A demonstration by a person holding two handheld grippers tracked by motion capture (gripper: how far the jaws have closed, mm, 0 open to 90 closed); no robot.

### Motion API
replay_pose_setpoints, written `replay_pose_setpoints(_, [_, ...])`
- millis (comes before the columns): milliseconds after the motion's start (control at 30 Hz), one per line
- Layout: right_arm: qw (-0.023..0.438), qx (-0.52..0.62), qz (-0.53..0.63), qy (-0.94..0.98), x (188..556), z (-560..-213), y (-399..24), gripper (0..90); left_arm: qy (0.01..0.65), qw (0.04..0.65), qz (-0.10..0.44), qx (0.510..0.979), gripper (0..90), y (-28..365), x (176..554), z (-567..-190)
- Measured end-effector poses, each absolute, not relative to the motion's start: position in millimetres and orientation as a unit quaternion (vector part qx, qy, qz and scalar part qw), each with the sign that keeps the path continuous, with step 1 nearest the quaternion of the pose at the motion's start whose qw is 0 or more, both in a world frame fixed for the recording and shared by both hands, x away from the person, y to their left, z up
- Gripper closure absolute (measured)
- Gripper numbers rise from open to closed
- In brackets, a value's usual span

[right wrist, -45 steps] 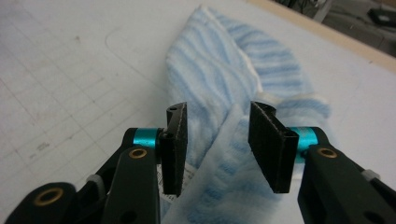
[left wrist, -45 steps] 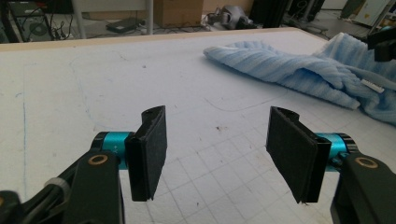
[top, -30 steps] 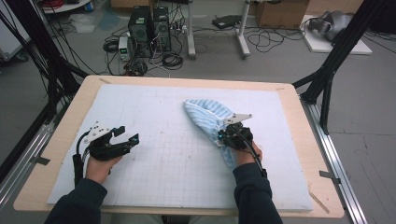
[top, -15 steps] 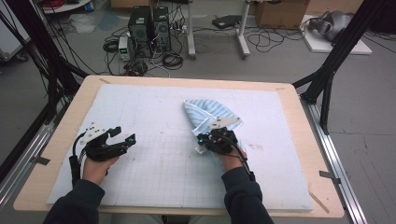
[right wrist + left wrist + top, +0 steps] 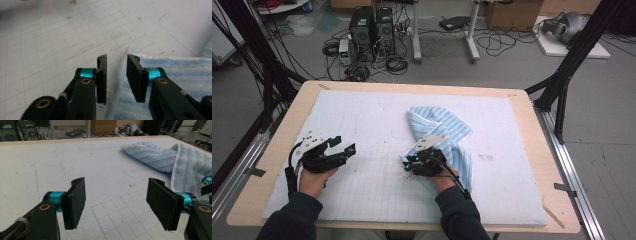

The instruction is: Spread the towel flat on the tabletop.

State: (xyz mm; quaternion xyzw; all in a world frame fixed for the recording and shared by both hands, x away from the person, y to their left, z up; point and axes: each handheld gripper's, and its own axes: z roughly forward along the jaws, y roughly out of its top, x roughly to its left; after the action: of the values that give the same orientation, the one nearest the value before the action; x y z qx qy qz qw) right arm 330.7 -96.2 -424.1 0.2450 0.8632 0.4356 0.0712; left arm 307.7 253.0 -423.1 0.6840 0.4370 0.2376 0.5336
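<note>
Since the right claw's jaws have just been opening, the fold reads as laid down:

Right claw (image 5: 406,165): low centre of the high view; it has carried the towel's edge leftward across the counter from where it was a second ago. In the right gripper view (image 5: 116,75) the jaws stand slightly apart, the white hem between them but not pinched.

Left claw (image 5: 346,146): lower left, hovering over bare mat where it was a second ago; jaws wide apart with nothing between them (image 5: 116,202).

Towel (image 5: 447,135): blue striped, centre-right of the frame, now doubled over itself, its near edge under the right claw.

Counter (image 5: 522,200): white gridded mat on a wooden top.

Meaning: one fold looks finished; the next likely calls for a fresh grip on another edge.

Far: computer towers (image 5: 372,27) and cables on the floor.
</note>
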Motion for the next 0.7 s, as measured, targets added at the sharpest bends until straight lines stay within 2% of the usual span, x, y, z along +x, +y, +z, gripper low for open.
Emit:
replay_pose_setpoints(233, [0.118, 0.289, 0.46, 0.832, 328.8, -409.5, -142.4, 60.4, 0.429, 0.541, 0.212, 0.692, 41.5, 244.9, 311.0, -425.0])
replay_pose_setpoints(300, [0.136, 0.313, 0.464, 0.818, 326.0, -406.9, -165.0, 54.2, 0.432, 0.544, 0.2, 0.691, 42.1, 240.1, 314.1, -425.7])
replay_pose_setpoints(500, [0.191, 0.389, 0.456, 0.777, 316.0, -409.2, -228.2, 34.4, 0.424, 0.544, 0.189, 0.699, 38.8, 216.2, 324.2, -421.0])
replay_pose_setpoints(700, [0.225, 0.43, 0.438, 0.757, 304.9, -413.6, -268.8, 26.6, 0.403, 0.538, 0.173, 0.719, 35.6, 181.6, 335.1, -422.6])
